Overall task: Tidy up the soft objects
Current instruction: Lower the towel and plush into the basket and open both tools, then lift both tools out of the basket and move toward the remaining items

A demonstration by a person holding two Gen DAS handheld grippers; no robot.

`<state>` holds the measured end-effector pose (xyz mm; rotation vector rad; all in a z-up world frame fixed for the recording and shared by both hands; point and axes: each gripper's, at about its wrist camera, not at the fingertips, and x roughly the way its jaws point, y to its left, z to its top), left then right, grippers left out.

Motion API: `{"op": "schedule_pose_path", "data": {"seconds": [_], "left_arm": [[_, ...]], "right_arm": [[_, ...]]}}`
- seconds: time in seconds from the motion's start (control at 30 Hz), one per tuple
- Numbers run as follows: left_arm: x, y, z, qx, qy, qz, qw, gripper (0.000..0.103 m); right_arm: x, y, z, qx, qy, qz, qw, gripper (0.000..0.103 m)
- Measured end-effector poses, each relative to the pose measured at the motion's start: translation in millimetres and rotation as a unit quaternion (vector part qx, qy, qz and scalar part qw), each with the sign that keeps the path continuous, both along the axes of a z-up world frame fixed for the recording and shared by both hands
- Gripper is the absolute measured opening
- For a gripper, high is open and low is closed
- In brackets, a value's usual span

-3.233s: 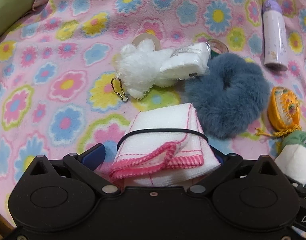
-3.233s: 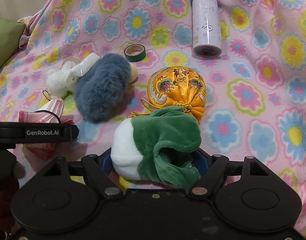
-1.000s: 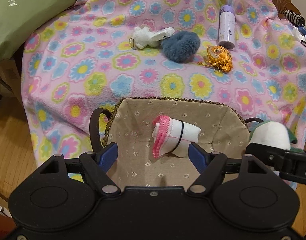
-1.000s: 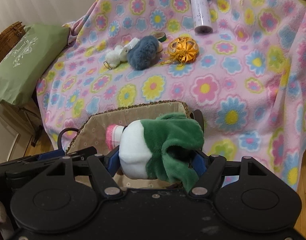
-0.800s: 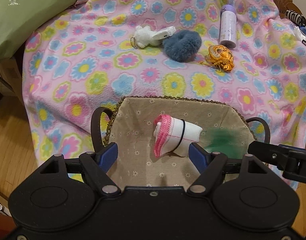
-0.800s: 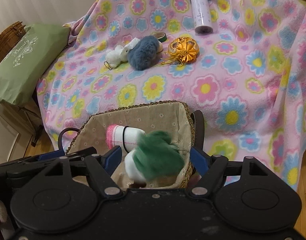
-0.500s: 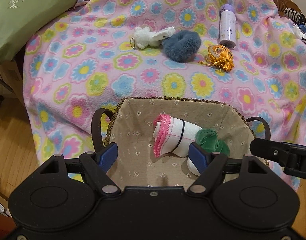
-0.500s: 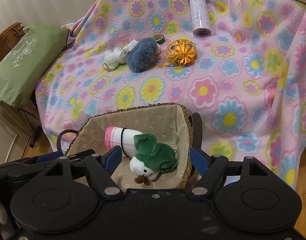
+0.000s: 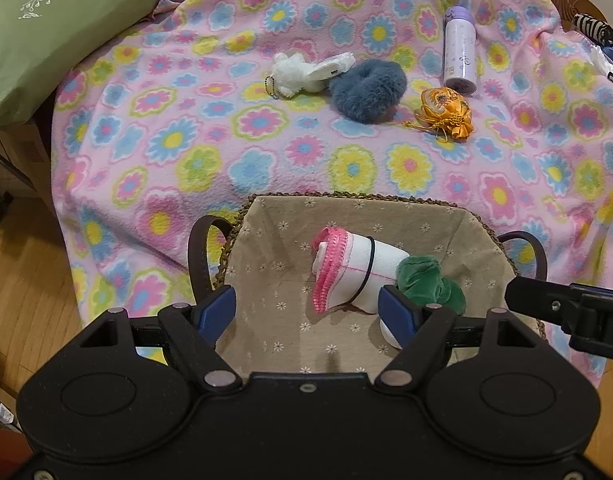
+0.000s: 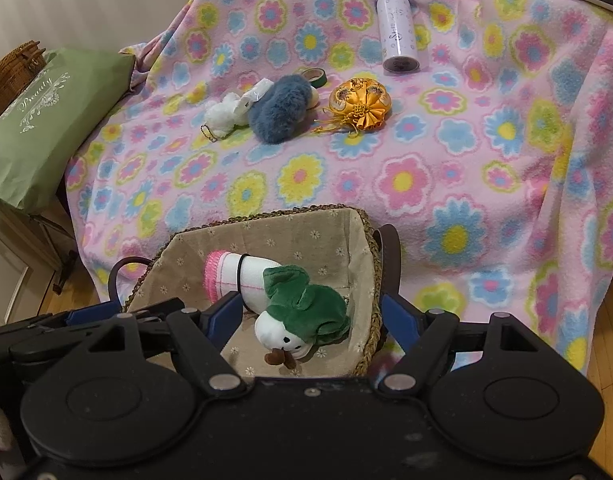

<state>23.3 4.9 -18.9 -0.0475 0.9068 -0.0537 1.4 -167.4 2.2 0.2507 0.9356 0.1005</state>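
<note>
A home, likely a bedroom or living room. A pink fleece blanket printed with flowers is draped over a piece of furniture, above a wood-plank floor. A green cushion with the word "Beauty" lies at one side, beside a wicker piece. A fabric-lined woven basket with 2 handles stands in front. Plush toys, a fluffy scrunchie, an embroidered pouch and a lilac bottle lie about, all personal household things.
</note>
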Motion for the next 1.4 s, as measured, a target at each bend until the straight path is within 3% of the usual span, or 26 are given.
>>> {"op": "schedule_pose_path", "data": {"seconds": [1.4], "left_arm": [[-1.0, -0.7, 0.0, 0.0, 0.0, 0.002, 1.0, 0.074]], "right_arm": [[-1.2, 0.8, -2.8, 0.0, 0.006, 0.003, 1.0, 0.08]]}}
